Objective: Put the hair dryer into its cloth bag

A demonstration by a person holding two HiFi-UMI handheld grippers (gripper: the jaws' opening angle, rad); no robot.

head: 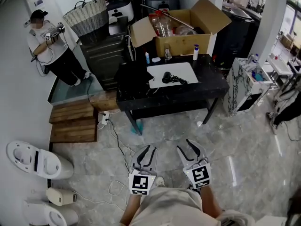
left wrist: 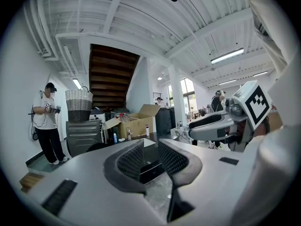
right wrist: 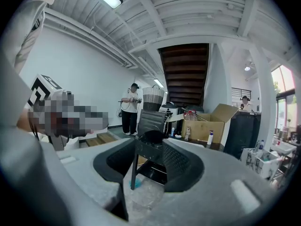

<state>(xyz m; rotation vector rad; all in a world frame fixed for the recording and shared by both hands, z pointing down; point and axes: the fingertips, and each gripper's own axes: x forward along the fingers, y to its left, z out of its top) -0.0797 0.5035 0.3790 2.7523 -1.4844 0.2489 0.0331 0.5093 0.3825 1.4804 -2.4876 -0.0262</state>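
Both grippers are hovering low-centre in the head view, over the pale floor (head: pixel 244 140), well apart from the black table (head: pixel 211 86), which is sitting mid-frame above them.

L gripper (head: pixel 148 149): tongs are standing apart w/ a modest gap and nothing btwn the pads. Its own view is showing only the table's near edge through that gap.

R gripper (head: pixel 188 147): tongs are standing spread wider, in a V, also empty. Its view is showing a table leg and floor btwn them.

The hair dryer (head: pixel 167 77), black, is lying on a white mat (head: pixel 183 68) approx. centre of the tabletop, its cord trailing to the right. The cloth bag (head: pixel 133 76), black and slumped, is sitting just beside the mat on the table's left end. Neither gripper is touching either one.

Toward the top of the frame, behind the mat, an open cardboard box (head: pixel 181 44) is standing w/ a white bottle (head: pixel 195 52) in front of it. At upper left a person (head: pixel 49 46) is standing by the wall, holding sth in both hands, w/ a woven basket (head: pixel 87 15) to the right.
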